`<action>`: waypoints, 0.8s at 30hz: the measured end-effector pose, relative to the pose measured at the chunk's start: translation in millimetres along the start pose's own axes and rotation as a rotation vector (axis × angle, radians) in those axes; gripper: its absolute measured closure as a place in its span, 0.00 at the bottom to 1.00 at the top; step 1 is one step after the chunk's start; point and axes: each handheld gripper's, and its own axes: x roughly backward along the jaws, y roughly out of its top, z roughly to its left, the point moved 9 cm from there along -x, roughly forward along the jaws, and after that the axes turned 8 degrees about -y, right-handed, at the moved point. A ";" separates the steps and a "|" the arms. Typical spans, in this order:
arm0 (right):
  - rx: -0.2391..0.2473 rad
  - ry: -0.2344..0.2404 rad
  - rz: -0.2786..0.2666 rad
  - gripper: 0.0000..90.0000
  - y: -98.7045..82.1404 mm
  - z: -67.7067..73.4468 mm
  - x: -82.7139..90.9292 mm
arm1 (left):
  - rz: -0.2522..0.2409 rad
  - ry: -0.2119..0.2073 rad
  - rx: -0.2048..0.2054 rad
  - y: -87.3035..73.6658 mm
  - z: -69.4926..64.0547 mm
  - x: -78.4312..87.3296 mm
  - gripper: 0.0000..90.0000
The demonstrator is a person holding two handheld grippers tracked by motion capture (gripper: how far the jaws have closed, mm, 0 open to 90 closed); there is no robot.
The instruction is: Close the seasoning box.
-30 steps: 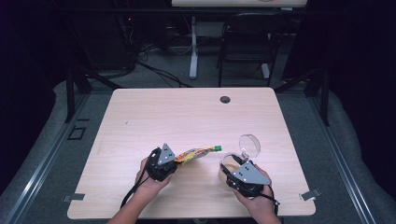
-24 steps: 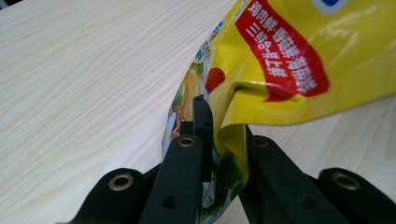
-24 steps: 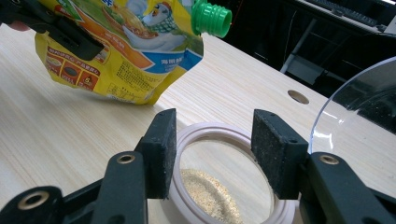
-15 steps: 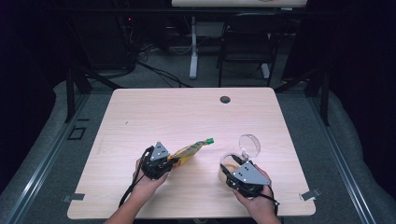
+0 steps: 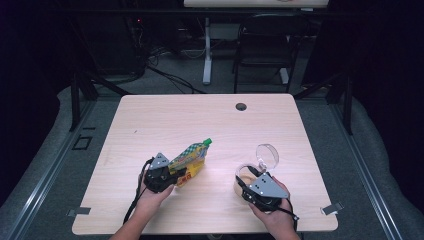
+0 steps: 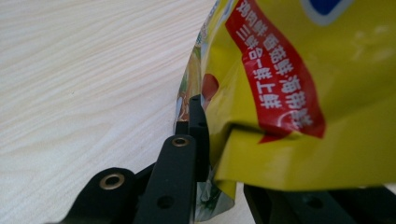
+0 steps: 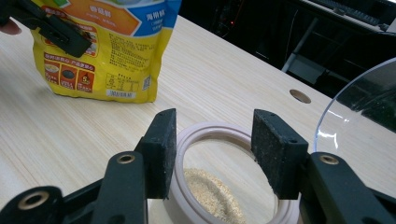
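the left gripper (image 5: 167,176) sits near the front edge of the worktop (image 5: 210,120), left of its middle, and its jaws stand on either side of the bottom edge of a yellow pouch (image 5: 189,160). the jaws have just been opening, and the pouch is between them; in the left gripper view one black jaw lies against the foil of the pouch (image 6: 299,93), while the other jaw is hidden under the pouch's lower fold, so whether the pads press on it cannot be told. the pouch slants up and away from the gripper towards the middle of the worktop, its green cap (image 5: 207,142) at the far end. in the right gripper view its lower corner looks to rest on the wood, the left gripper's jaw dark against its printed back.

the right gripper (image 5: 252,186) sits near the front edge, towards the right front corner. its jaws stand wide on either side of the pale rim of a round jar (image 7: 219,186), the pads close to the rim; whether they squeeze it cannot be told. a tan powder (image 7: 212,196) lies in the bottom of the jar. the jar's clear lid (image 5: 267,156) stands open, hinged up on the far side.

a dark round hole (image 5: 241,106) lies in the worktop near the back edge.
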 end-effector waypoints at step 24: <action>-0.001 0.006 0.003 0.56 -0.6 2.0 -1.3 | -0.050 -0.029 0.039 -6.9 4.0 14.3 0.71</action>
